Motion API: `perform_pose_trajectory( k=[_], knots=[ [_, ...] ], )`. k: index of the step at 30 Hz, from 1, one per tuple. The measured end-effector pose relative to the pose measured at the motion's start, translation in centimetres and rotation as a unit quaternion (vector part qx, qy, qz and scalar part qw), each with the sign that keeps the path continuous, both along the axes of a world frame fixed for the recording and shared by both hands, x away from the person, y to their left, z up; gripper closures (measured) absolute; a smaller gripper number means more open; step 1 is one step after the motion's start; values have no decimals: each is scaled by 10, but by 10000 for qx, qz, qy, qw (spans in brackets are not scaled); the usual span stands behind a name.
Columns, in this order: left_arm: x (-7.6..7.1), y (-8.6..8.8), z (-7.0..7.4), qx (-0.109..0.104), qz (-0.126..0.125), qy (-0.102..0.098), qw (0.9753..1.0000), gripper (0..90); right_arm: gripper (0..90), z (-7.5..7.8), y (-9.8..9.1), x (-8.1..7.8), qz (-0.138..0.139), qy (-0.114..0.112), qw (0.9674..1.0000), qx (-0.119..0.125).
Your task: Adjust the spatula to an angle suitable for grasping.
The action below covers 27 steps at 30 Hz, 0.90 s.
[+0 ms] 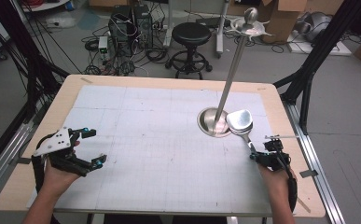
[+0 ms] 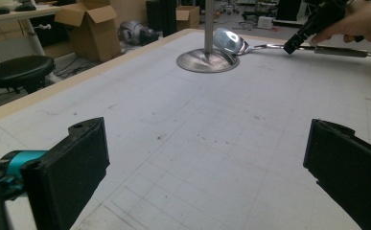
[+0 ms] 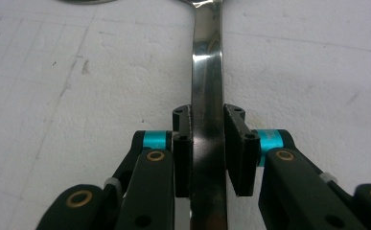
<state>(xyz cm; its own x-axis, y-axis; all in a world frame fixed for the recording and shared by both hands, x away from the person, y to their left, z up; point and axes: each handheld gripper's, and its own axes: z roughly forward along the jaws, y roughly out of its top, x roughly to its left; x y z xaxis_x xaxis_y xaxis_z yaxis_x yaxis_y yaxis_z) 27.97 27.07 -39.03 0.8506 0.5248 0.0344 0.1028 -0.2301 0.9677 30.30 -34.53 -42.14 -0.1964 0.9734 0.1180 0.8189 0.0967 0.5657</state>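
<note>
1. The bench [image 1: 281, 100] is a light wooden top covered by a white gridded mat [image 1: 159, 140].
2. A metal stand [image 1: 214, 122] sits on the mat right of centre: a round dished base with a thin pole rising from it to a ball knob and a ring of prongs at the top.
3. A steel spatula [image 1: 241, 122] lies just right of the stand's base; its broad blade touches or overlaps the base's rim, and its handle runs toward the person's right hand.
4. The right claw [image 3: 207, 143] is clamped on the spatula's handle; in the right gripper view both black pads press the sides of the shiny strip.
5. In the left gripper view the right claw shows far off, with the handle's end sticking out beyond it.
6. The left claw [image 1: 90, 147] is held over the left side of the mat, well apart from the stand, its jaws wide apart with nothing between them.
7. On the floor beyond the bench stand a black round stool [image 1: 190, 35], computer towers with tangled cables, and cardboard boxes.
</note>
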Motion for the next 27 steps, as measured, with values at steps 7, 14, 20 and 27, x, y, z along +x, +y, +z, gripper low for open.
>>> perform_pose_trajectory(
  k=[7,14,20,27],
  knots=[
    [1,0,0,16,-9,-2,10000,22,749,-2,4,0,344,141,9991,-226],
    [0,0,0,12,-1,1,10000,22,653,1,14,2,581,233,9959,-657],
    [0,0,0,16,2,-7,10000,22,569,14,22,4,744,25,9940,-801],
    [0,1,0,16,2,-7,10000,22,470,19,22,5,762,56,9927,-934]
  ],
)
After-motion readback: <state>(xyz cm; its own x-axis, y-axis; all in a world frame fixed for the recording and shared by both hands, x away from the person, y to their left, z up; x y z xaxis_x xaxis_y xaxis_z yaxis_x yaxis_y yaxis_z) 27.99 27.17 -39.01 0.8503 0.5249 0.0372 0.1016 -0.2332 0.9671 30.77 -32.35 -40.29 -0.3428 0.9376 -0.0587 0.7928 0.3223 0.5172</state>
